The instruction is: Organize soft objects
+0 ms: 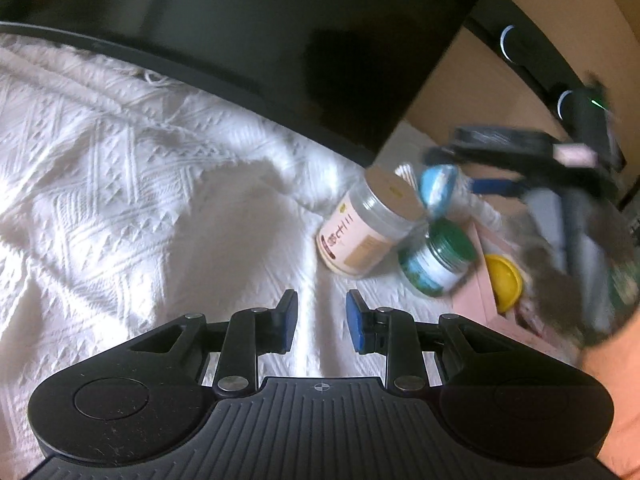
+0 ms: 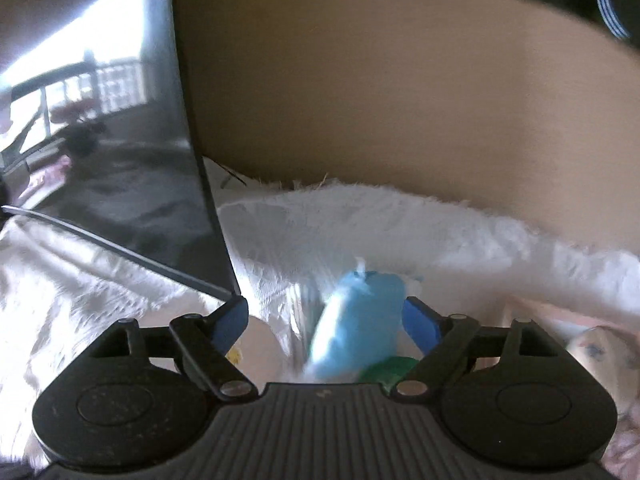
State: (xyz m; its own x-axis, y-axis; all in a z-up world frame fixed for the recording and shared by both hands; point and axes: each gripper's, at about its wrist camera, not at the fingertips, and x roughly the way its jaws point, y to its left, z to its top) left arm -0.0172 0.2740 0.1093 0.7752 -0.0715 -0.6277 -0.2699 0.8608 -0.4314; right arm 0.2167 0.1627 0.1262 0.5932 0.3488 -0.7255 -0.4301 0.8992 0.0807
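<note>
Two tongs are in play, and I take them from left to right. My left tongs [image 1: 322,324] hover low over the white woven cloth [image 1: 120,184] that covers the surface, the blue pads parted by a modest gap with nothing between them. Behind the cloth stands a dark screen [image 1: 280,40]. Further right, in the left wrist view, a clear jar with a beige lid [image 1: 368,228] stands tilted by the lens, and a green-lidded jar [image 1: 436,258] sits just beside it, the two close enough that I cannot tell whether they touch. Past them is a pink box [image 1: 476,296] with a yellow lid or cap [image 1: 503,282] by it.

Above those jars comes the soft thing: a light blue plush toy [image 2: 360,320], blurred by motion. My right tongs [image 2: 326,322] are spread wide around it. The toy lies against the right pad and well clear of the left one, so I judge it is not clamped, though the blur leaves that uncertain. From the left wrist view the toy [image 1: 438,190] shows near the tip of the right tongs, over the beige-lidded jar.

I judge the step in hand to be the pick-up or drop of the blue toy. If picking, the next move calls for centring the toy between the pads and closing gently, keeping clear of the jars beneath.
</note>
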